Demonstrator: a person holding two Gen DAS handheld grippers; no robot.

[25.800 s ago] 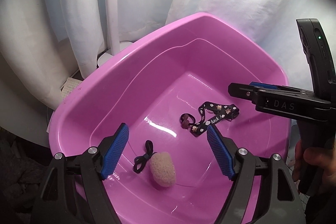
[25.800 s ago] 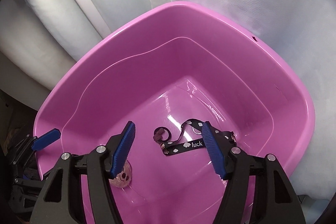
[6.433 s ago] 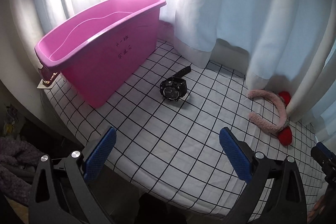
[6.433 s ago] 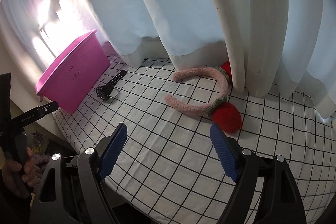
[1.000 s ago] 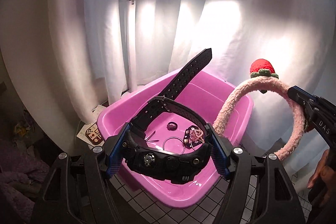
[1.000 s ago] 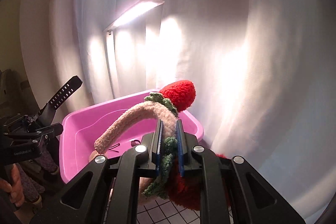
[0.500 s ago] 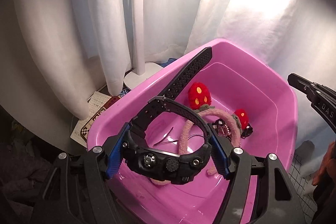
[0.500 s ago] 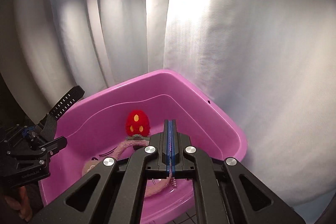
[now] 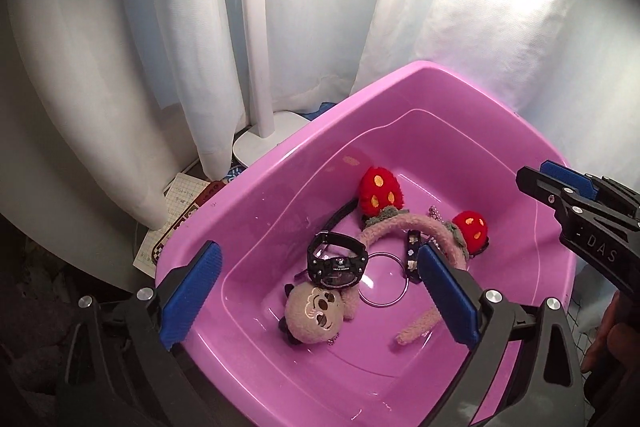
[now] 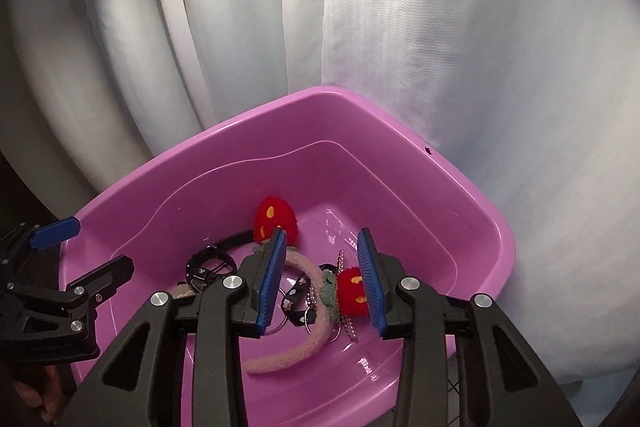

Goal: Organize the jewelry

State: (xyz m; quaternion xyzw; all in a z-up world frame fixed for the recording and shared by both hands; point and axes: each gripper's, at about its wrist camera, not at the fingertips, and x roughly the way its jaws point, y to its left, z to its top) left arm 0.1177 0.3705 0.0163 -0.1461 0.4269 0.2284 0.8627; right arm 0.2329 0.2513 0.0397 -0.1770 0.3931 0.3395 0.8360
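Both my grippers hang empty over the pink tub [image 9: 532, 143]: left gripper [image 9: 316, 291] spread wide, right gripper [image 10: 322, 279] partly apart. Inside lie the watch [image 9: 337, 259], with the strawberry headband [image 9: 416, 227] at its 2 o'clock and the plush toy [image 9: 316, 315] touching at 6 o'clock.

— What stands behind? 
— White curtains [image 9: 192, 39] in folds; a white lamp pole [image 9: 256, 27] on a round base [image 9: 266, 143]. 
— And lower left? 
— Gridded paper [image 9: 178, 201], possibly beside a patterned card [image 9: 188, 217]; partly hidden.
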